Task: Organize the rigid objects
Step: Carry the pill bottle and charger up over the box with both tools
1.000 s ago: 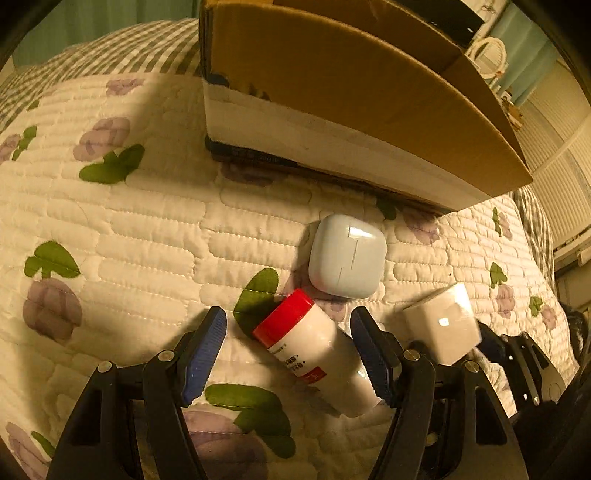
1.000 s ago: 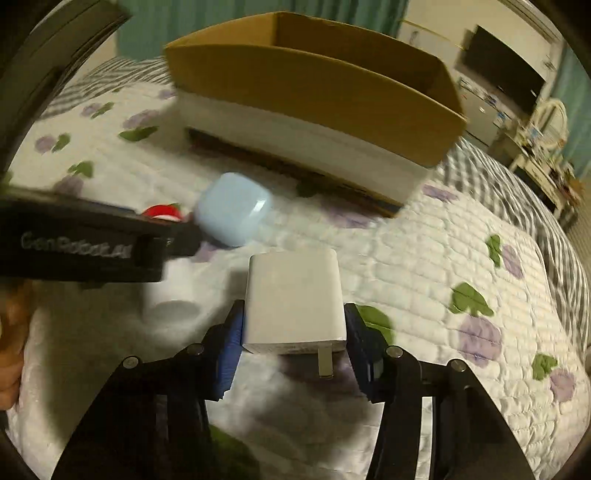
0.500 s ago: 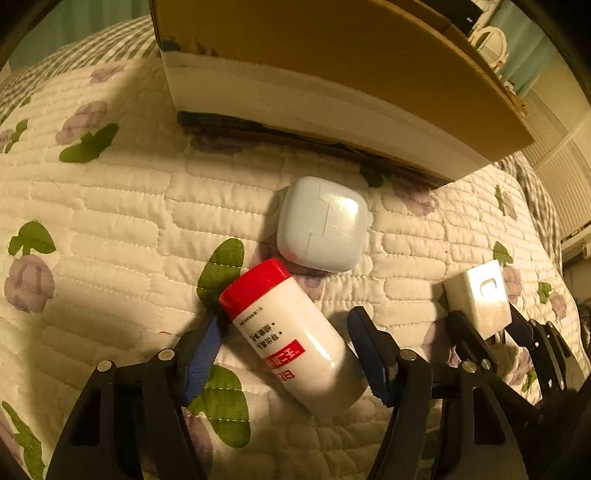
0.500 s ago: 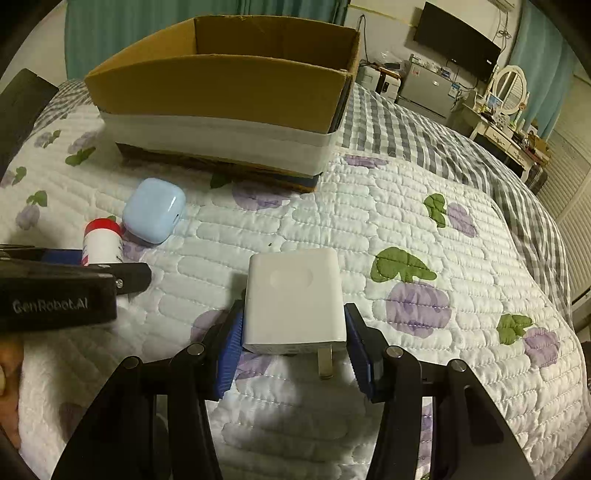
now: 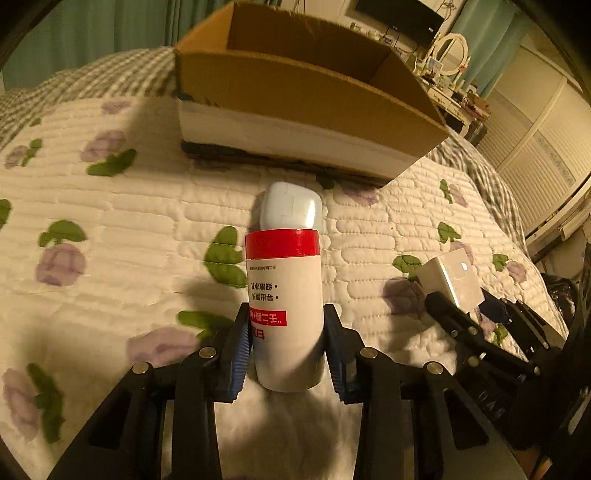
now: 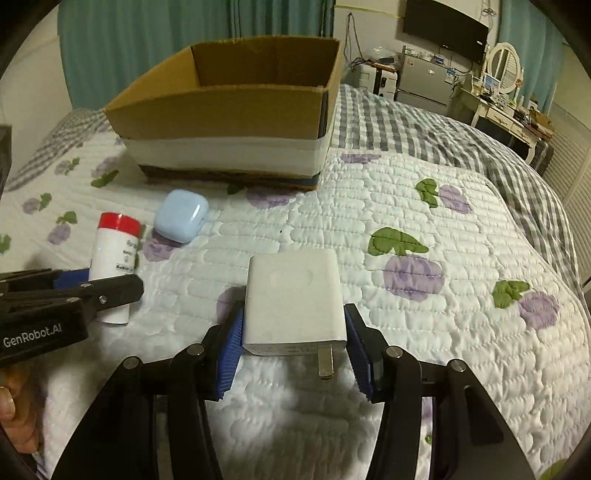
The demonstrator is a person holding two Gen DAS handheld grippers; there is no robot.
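Bottle (image 5: pixel 283 306), white w/ red cap, sits between the blue pads of the left gripper (image 5: pixel 288 350) at bottom centre of the left wrist view. The jaws are closing, pads already pressing both sides of the bottle's lower half. Cap end points away from the camera; label text reads upside down. In the right wrist view the same bottle (image 6: pixel 115 258) shows at mid left, cap up, clamped by the black arm of the left gripper (image 6: pixel 70 291), which carries white lettering. A bit of the person's hand (image 6: pixel 14 413) shows at lower left edge there.

Right gripper (image 6: pixel 293 343), bottom centre of its own view, holds a white charger (image 6: pixel 295 302) flat between its pads, narrow-to-mid spread, one metal prong sticking out toward the camera. In the left wrist view that charger (image 5: pixel 452 282) appears at mid right, held by the right gripper (image 5: pixel 461 306).

Just past the bottle's cap lies a pale blue earbud case (image 5: pixel 290 206) on the quilt (image 5: pixel 110 229), not gripped. It's at mid left in the right wrist view (image 6: pixel 181 216), near the bottle, apart from the charger.

Further back, upper centre of both views, an open cardboard box (image 6: pixel 229 110) w/ a white band round its lower part stands on the quilt; what's inside can't be seen. Quilt is white w/ purple flowers, green leaves, over a grey checked cover (image 6: pixel 424 122). Far upper right: dark TV (image 6: pixel 445 20), oval mirror (image 6: pixel 504 66) on a cluttered desk; teal curtains (image 6: pixel 147 29) behind the box.
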